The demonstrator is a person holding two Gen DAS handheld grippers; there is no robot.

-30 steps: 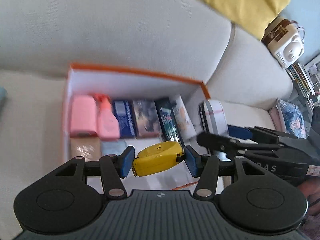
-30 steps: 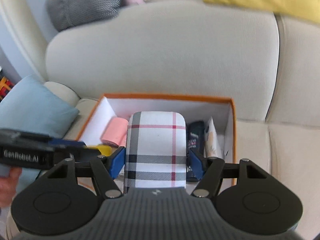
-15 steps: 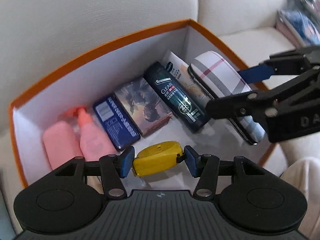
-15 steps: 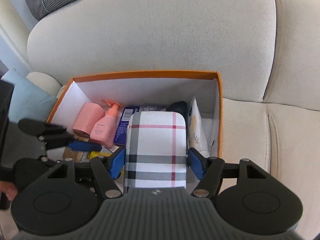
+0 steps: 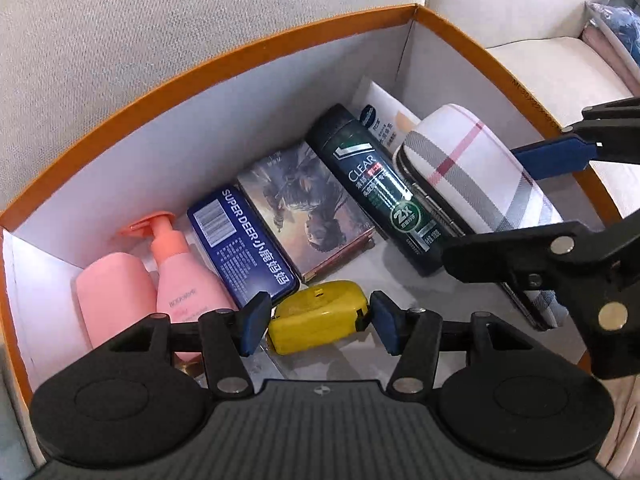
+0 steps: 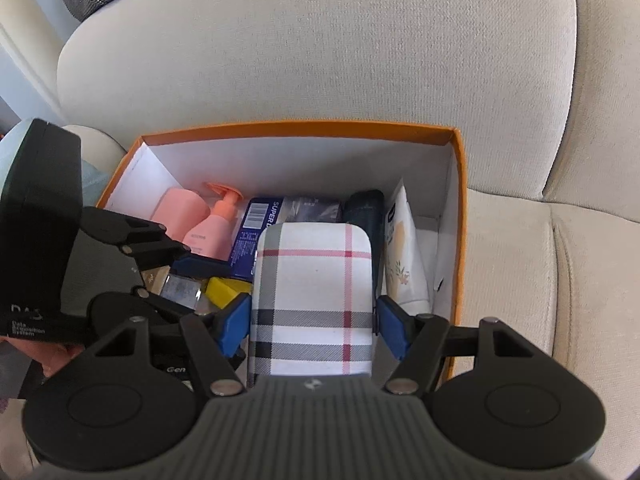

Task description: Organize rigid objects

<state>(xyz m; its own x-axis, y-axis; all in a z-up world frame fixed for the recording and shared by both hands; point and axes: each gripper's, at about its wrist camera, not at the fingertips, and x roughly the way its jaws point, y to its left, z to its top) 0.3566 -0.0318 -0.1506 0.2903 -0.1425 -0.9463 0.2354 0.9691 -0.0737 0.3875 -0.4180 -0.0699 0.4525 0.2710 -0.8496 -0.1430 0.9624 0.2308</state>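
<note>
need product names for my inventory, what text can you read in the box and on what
"SUPER DEER", then Chinese characters: blue tin.
"CLEAR" and "2X": dark green bottle.
"Data Acquisition System": left hand-held gripper body.
Pink pump bottle: small print, unreadable.
White tube: blue logo and print too small.
Box rim: faint code, unreadable.

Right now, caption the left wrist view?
Left hand-held gripper opening around yellow tape measure inside orange-rimmed box.

Left gripper (image 5: pixel 318 322): pointed steeply down, jaws opening, blue pads (image 5: pixel 253 328) parted from the load between them; right gripper (image 6: pixel 314 326): angled down, pads clamped on its load.
</note>
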